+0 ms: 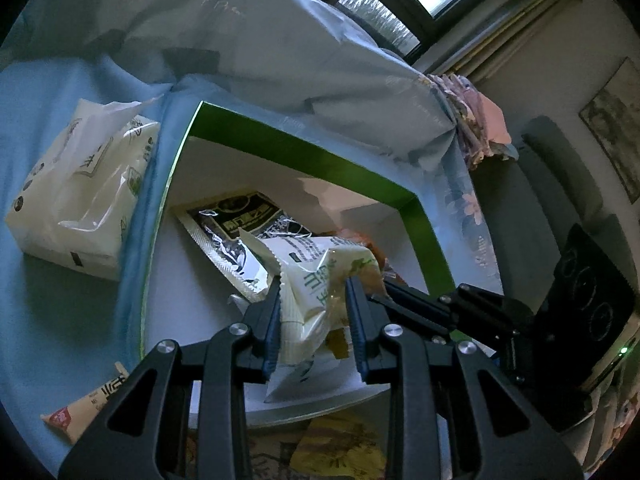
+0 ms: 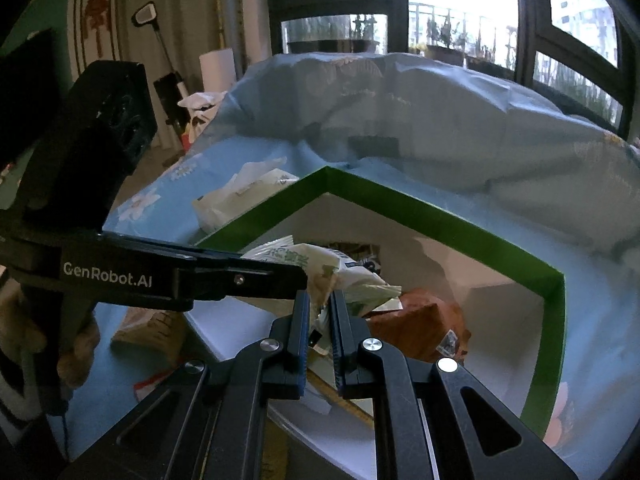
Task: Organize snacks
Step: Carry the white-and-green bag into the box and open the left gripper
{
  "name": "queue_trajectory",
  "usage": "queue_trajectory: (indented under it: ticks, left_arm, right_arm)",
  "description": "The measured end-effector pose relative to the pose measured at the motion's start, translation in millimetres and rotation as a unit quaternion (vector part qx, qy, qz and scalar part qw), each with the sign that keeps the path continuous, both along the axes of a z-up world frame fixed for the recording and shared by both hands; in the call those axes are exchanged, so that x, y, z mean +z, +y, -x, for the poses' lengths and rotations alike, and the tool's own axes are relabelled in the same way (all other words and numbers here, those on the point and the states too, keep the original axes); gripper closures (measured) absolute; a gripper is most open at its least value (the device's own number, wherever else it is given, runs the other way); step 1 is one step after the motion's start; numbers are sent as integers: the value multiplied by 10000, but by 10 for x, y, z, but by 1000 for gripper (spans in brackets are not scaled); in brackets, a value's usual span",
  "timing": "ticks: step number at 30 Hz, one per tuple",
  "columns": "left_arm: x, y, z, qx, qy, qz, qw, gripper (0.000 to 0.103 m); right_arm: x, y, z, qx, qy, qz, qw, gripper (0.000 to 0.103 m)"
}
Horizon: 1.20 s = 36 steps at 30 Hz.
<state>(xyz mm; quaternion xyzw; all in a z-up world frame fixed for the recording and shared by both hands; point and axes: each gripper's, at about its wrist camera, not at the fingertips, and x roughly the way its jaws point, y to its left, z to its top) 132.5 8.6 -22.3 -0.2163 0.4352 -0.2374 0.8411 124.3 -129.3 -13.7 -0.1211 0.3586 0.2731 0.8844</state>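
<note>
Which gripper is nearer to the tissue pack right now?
Left. The left gripper holds a snack packet over the green-edged box, and the tissue pack lies just outside that box on its side. The right gripper reaches in from the box's opposite side.

We see box (image 1: 428,236) green-rimmed, white inside; packet (image 1: 316,280) cream with green lettering; pouch (image 1: 236,224) black and silver; bag (image 2: 420,324) orange; tissue pack (image 1: 76,192) white with green motifs; bedsheet (image 1: 60,312) pale blue, flowered.

Words you can read

"GenRobot.AI" is in white letters on the black left gripper (image 2: 308,280). The blue blanket (image 1: 224,12) says "Sweet".
</note>
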Motion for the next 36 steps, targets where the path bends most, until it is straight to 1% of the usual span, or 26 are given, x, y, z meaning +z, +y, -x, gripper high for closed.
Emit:
queue_trajectory:
  ticks: [12,17,19,21,23,26,28,30,34,36]
  left_arm:
    - [-31,-60,-15,27,13,-253,9997,75]
    - [25,-98,28,95,-116,-476,9988,73]
    - [52,-115,49,115,-189,-579,9981,69]
    - [85,-130,74,124,-275,-629,9976,58]
    - [140,-146,111,164,-415,-721,9964,51]
    - [202,-170,158,176,-577,-798,9950,49]
    - [237,-184,189,194,-673,-870,9937,44]
    - [276,-202,219,209,-780,-948,9922,38]
    - [352,-235,298,234,-988,-1124,9885,31]
    - [393,-246,338,266,-1095,-1201,9863,25]
  right_arm:
    - [-46,-31,-39,-80,183,-93,9998,92]
    - [-46,-44,-15,-151,210,-117,9996,92]
    - [-44,-50,4,-187,198,-122,9996,91]
    - [-34,-55,31,-213,178,-131,9995,91]
    - [-12,-79,62,-246,149,-160,9995,91]
    - [54,-131,111,-297,78,-254,9992,90]
    - [88,-161,145,-341,37,-273,9990,90]
    - [120,-207,183,-375,43,-360,9986,89]
    - [161,-287,252,-471,58,-529,9975,89]
    - [177,-321,307,-507,61,-592,9969,89]
